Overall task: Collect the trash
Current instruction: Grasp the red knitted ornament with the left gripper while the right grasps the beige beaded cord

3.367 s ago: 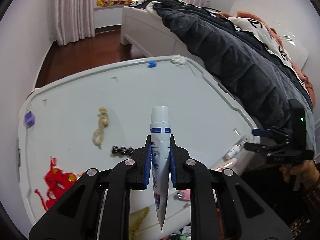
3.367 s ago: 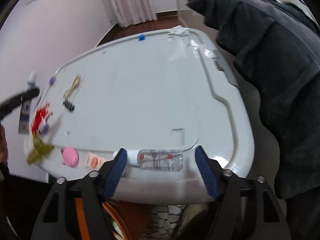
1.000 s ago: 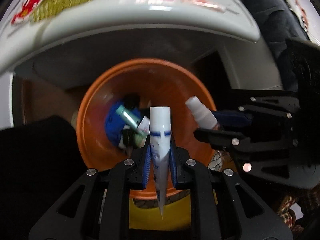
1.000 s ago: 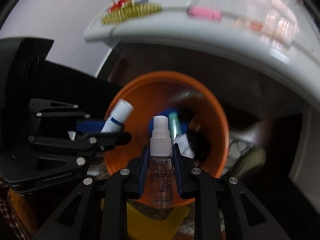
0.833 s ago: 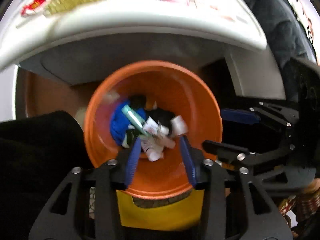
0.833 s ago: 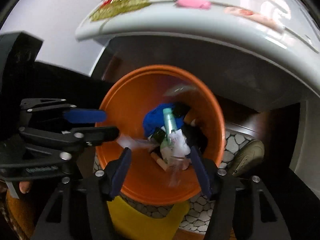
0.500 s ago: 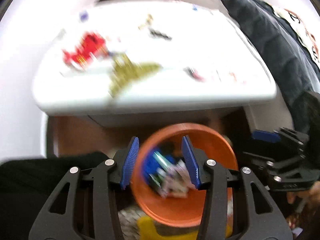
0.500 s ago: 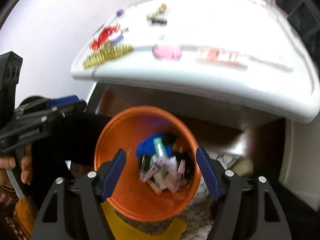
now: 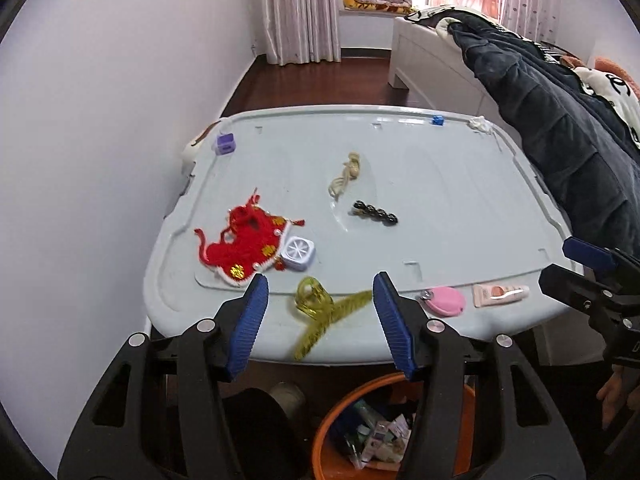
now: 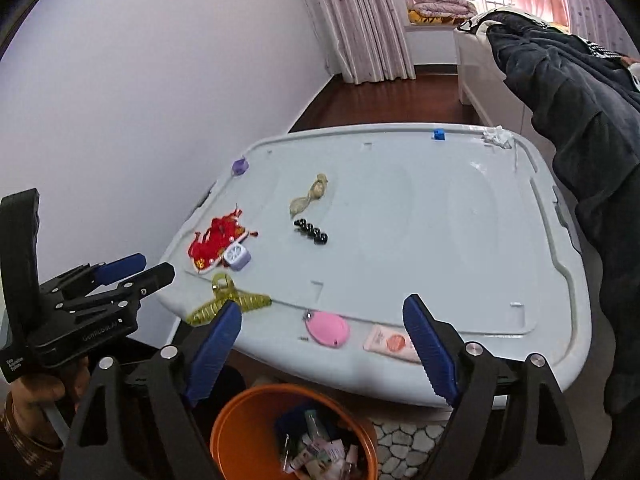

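The orange bin (image 9: pixel 400 436) stands on the floor below the near edge of the grey-white table (image 9: pixel 440 184), at 6 o'clock in both wrist views, and holds a heap of small tubes and wrappers (image 10: pixel 320 456). The left gripper (image 9: pixel 320 320) hangs above it with jaws spread wide and nothing between them; the right gripper (image 10: pixel 320 348) is likewise released and empty. On the table's near rim, a yellow-green hair claw (image 9: pixel 320 312) lies at 12 o'clock of the left gripper. At 3 o'clock of the claw sits a pink oval pouch (image 9: pixel 444 300), and just beside that a small peach tube (image 9: pixel 500 294). At 10 o'clock of the claw lie a red knitted piece (image 9: pixel 240 244) and a lilac square box (image 9: pixel 298 253), touching. Farther in lie a black beaded clip (image 9: pixel 376 214) and a beige cord (image 9: pixel 346 176).
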